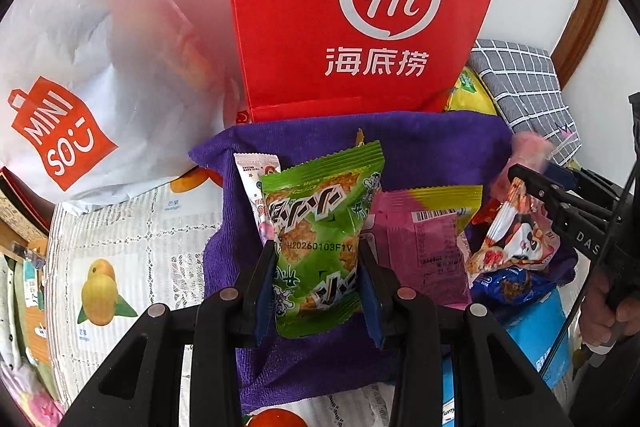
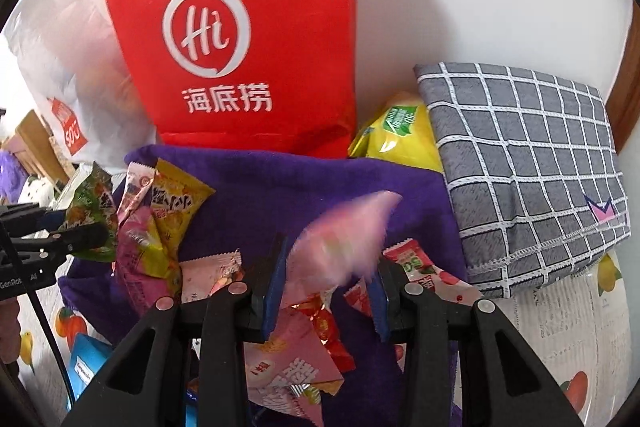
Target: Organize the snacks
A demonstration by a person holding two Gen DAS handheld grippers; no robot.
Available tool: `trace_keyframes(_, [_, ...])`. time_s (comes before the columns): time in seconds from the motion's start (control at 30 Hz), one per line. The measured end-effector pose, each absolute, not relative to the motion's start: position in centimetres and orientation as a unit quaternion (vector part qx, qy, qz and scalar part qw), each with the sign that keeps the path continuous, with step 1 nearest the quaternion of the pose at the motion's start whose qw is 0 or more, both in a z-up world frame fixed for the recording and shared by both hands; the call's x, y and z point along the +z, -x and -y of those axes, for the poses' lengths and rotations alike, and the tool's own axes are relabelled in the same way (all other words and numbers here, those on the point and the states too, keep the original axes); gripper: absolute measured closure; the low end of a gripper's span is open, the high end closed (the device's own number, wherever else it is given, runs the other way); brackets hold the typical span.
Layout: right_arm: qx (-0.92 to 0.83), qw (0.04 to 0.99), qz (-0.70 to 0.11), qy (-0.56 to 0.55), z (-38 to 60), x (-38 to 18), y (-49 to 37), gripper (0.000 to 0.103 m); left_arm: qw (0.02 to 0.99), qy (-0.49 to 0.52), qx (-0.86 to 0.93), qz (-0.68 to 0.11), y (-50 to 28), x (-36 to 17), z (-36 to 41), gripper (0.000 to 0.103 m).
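Note:
My left gripper [image 1: 318,263] is shut on a green snack packet [image 1: 320,227] and holds it above a purple cloth [image 1: 420,143]. My right gripper [image 2: 328,267] is shut on a pink snack packet [image 2: 344,231], which is blurred by motion. Several loose snack packets lie on the purple cloth [image 2: 280,183]: a yellow one [image 2: 176,207], pink ones [image 2: 288,367] and a pink-and-yellow one [image 1: 428,247]. The right gripper also shows at the right of the left wrist view [image 1: 532,175], and the left gripper at the left of the right wrist view [image 2: 80,231].
A red paper bag [image 1: 360,7] stands behind the cloth, with a white MINISO bag [image 1: 80,107] to its left. A grey checked cushion [image 2: 528,167] and a yellow bag [image 2: 400,131] sit at the right. A blue box [image 1: 540,331] lies near the cloth.

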State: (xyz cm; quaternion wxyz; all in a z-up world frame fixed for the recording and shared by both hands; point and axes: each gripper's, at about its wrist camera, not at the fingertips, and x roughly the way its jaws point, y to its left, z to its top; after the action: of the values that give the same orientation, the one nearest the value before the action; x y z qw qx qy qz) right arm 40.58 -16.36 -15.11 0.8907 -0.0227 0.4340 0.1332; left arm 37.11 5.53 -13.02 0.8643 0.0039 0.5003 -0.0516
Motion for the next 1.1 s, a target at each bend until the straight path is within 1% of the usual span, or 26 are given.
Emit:
trace_keyframes(0.13, [0.134,0.891,-0.433,0.038,15.8,-15.0,-40.3,0.065,0.863,0.002,-0.052,-0.503,-37.2,-13.1,-5.7,0.067])
trace_keyframes(0.2, [0.132,0.891,-0.432,0.043,15.6,-14.7,-40.0,0.060,0.861,0.001,-0.053,-0.505,-37.3,-13.1,-5.6,0.067])
trace_keyframes(0.23, [0.131,0.892,-0.430,0.044,15.6,-14.5,-39.9,0.054,0.860,0.001,-0.055,-0.507,-37.3,-13.1,-5.6,0.066])
trace_keyframes(0.27, [0.129,0.895,-0.425,0.044,15.6,-14.2,-39.7,0.052,0.859,0.003,-0.060,-0.508,-37.3,-13.1,-5.5,0.066])
trace_keyframes(0.3, [0.128,0.896,-0.423,0.044,15.7,-14.0,-39.5,0.051,0.859,0.004,-0.065,-0.507,-37.3,-13.0,-5.4,0.064])
trace_keyframes(0.37, [0.128,0.897,-0.422,0.043,15.7,-13.6,-39.2,0.050,0.862,-0.001,-0.069,-0.501,-37.1,-12.6,-5.0,0.045])
trace_keyframes(0.47, [0.125,0.899,-0.417,0.047,15.5,-12.8,-38.3,0.047,0.871,-0.019,-0.069,-0.485,-36.5,-11.8,-4.3,0.037])
trace_keyframes(0.67, [0.113,0.903,-0.412,0.044,15.6,-11.2,-36.1,0.044,0.876,-0.018,-0.069,-0.478,-35.0,-10.3,-3.9,0.035])
trace_keyframes(0.8, [0.103,0.902,-0.419,0.023,16.4,-10.0,-34.6,0.042,0.880,-0.013,-0.060,-0.471,-33.6,-9.0,-4.3,0.033])
trace_keyframes(0.93, [0.095,0.899,-0.427,0.002,17.1,-8.8,-32.9,0.041,0.885,-0.007,-0.061,-0.461,-31.8,-7.6,-4.4,0.029])
trace_keyframes(1.1, [0.070,0.907,-0.414,-0.018,17.7,-6.7,-29.8,0.041,0.891,0.007,-0.060,-0.450,-29.1,-6.1,-4.3,0.025])
